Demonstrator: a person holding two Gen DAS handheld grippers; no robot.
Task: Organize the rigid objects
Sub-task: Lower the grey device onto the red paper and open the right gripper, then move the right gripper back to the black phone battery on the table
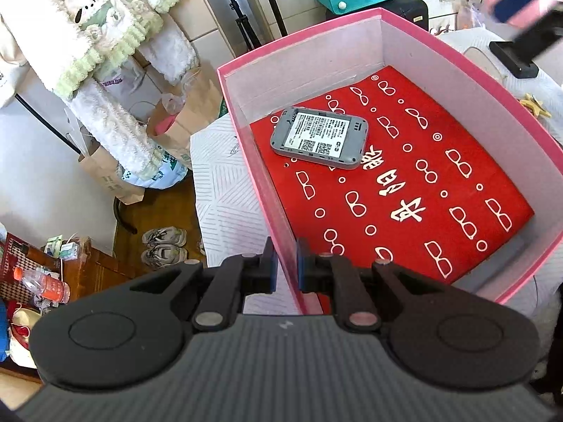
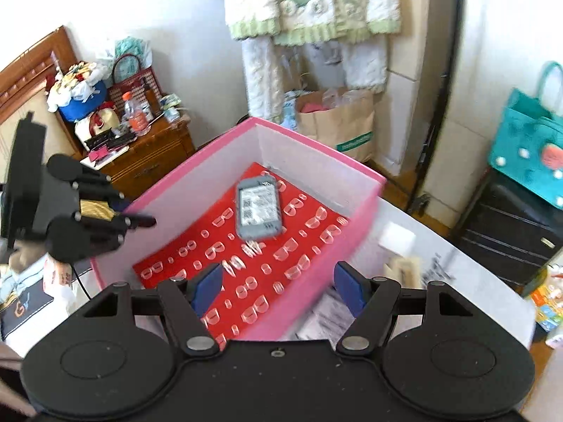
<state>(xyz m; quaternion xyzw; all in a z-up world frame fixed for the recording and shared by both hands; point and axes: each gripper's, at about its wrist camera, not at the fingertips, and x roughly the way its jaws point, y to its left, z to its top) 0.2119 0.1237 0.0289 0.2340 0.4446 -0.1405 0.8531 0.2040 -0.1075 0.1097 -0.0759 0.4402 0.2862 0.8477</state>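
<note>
The left tongs (image 1: 285,263) pinch the near wall of the pink box (image 1: 299,38), probably to steady it, while the right tongs (image 2: 278,290) hang open and empty above its near edge. A grey device (image 1: 318,137) lies label-up on the red printed liner (image 1: 404,193), toward eleven o'clock in the box. The box sits on a white patterned desk (image 1: 218,190), a white block (image 2: 396,239) just outside it at two o'clock in the right view, in a cluttered bedroom

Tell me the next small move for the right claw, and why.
Probably swing the right claw toward the white block on the table beside the pink box: its jaws are open and empty, the grey device already lies inside, and the left claw grips the box wall.
</note>
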